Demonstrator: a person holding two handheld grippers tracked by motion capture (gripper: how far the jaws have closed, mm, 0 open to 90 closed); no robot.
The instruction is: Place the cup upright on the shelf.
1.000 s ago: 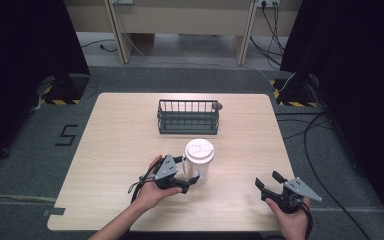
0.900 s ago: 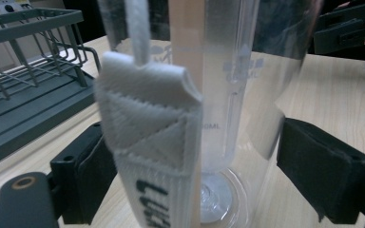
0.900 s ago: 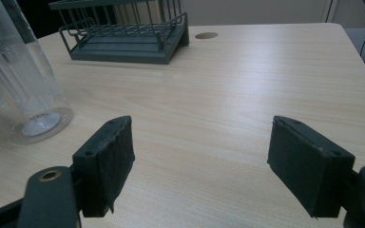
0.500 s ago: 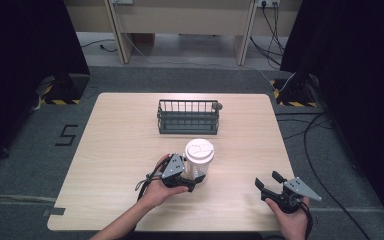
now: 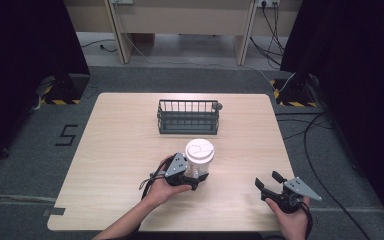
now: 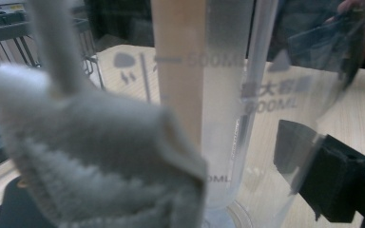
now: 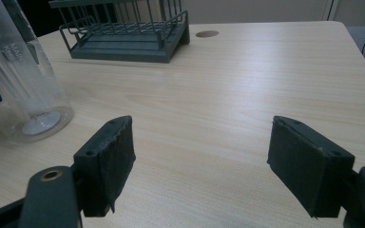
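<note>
Clear plastic, thin-walled and printed with volume marks: that is the cup standing upright near the middle of the desk's near half, a white lid snapped on top. It looks empty, so I'd judge it light, fairly stiff around the rim and base but ready to flex or dent mid-wall if squeezed hard, and its smooth side likely slippery.

The left gripper has its fingers on either side of the cup low down; in the left gripper view one black pad sits against the cup's wall on the far side and the pale padded finger looms at the near side. Whether they are truly clamped or just closing round it, I cannot tell. A hold low on the body seems sound, since a tall, light cup tips easily.

The right gripper rests by the near right corner, fingers spread wide and holding nothing. The dark wire basket stands toward the far edge, apart from the cup.
</note>
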